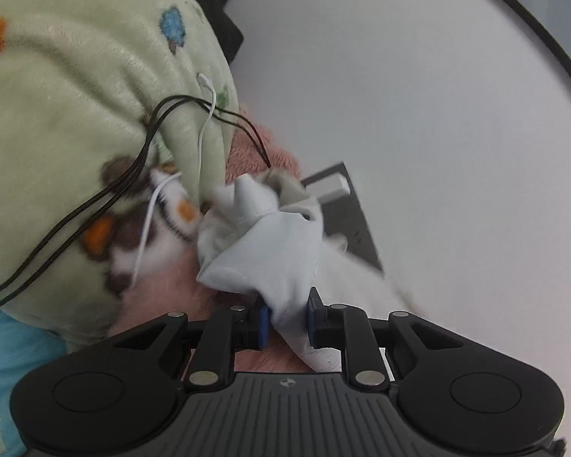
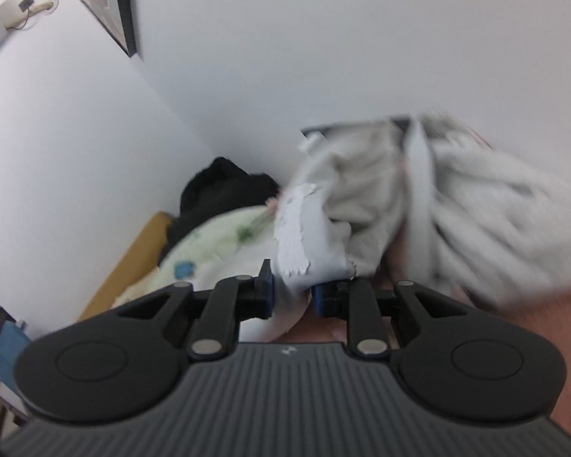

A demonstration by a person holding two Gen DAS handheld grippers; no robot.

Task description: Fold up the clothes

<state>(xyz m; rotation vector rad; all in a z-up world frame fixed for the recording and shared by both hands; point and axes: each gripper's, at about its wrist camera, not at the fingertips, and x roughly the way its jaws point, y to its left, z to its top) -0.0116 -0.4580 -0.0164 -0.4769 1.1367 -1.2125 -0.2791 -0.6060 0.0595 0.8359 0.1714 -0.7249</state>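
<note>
Left gripper (image 1: pixel 289 321): fingers clenched on pale grey garment (image 1: pixel 262 251), bunched fold rising just ahead of tips.
Right gripper (image 2: pixel 293 293): fingers clenched on same garment (image 2: pixel 361 213), rest blurred, draped to right.
Beside garment: green patterned fleece blanket (image 1: pixel 76 95), black and white cables (image 1: pixel 133 175) lying across it, pink fabric (image 1: pixel 247 148) beneath.
Behind: black clothing (image 2: pixel 220 194), white wall (image 2: pixel 323 38).

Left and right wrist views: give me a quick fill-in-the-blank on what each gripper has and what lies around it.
1. The left gripper is shut on a pale ____ garment.
2. Two black cables and one ____ cable lie over the green fleece blanket.
3. In the right wrist view, the right gripper is ____ on the garment.
4. The wall behind is ____.

Missing words: grey; white; shut; white
</note>
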